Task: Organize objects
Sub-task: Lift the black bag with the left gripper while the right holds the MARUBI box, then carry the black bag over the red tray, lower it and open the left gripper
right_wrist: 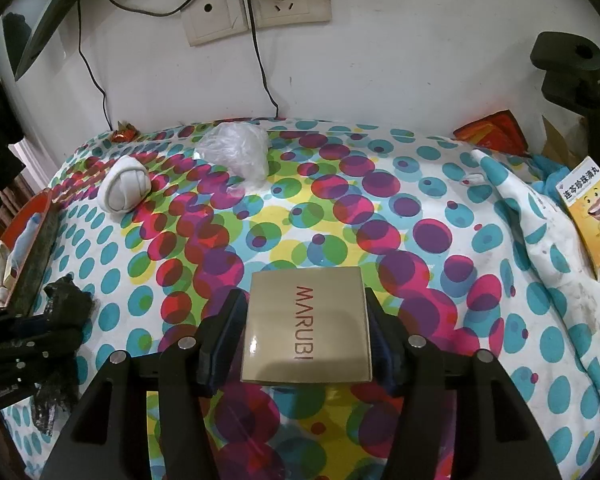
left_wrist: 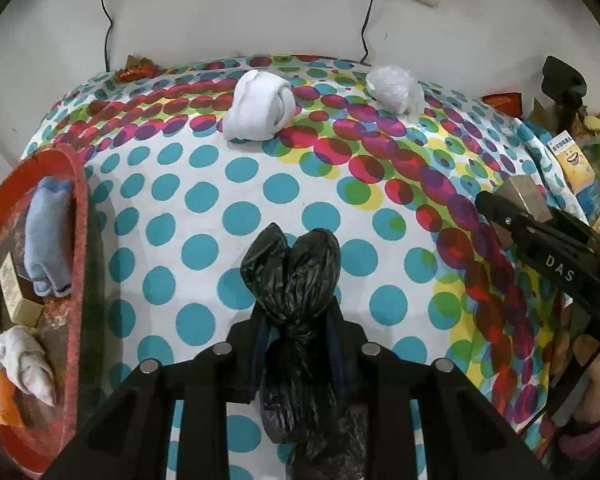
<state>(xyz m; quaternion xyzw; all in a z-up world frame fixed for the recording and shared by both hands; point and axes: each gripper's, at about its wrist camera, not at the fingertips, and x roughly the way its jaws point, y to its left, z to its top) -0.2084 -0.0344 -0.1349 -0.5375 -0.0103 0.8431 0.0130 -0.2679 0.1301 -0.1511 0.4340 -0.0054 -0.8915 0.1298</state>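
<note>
My left gripper (left_wrist: 296,312) is shut on a knotted black plastic bag (left_wrist: 296,264), pinching its neck just above the polka-dot cloth (left_wrist: 236,176). In the right wrist view, that left gripper (right_wrist: 56,320) and the black bag (right_wrist: 66,300) sit at the left edge. A beige box marked MARUBI (right_wrist: 308,328) lies on the cloth between the fingers of my right gripper (right_wrist: 308,300). A thin gap shows at each pad, so the right gripper is open. The left wrist view shows the right gripper (left_wrist: 512,208) and the box (left_wrist: 526,196) at the right.
A rolled white sock (left_wrist: 260,106) and a crumpled clear plastic bag (left_wrist: 396,88) lie near the wall. A red tray (left_wrist: 76,200) on the left holds a blue cloth, small boxes and a white roll. A yellow carton (right_wrist: 592,208) and clutter sit on the right.
</note>
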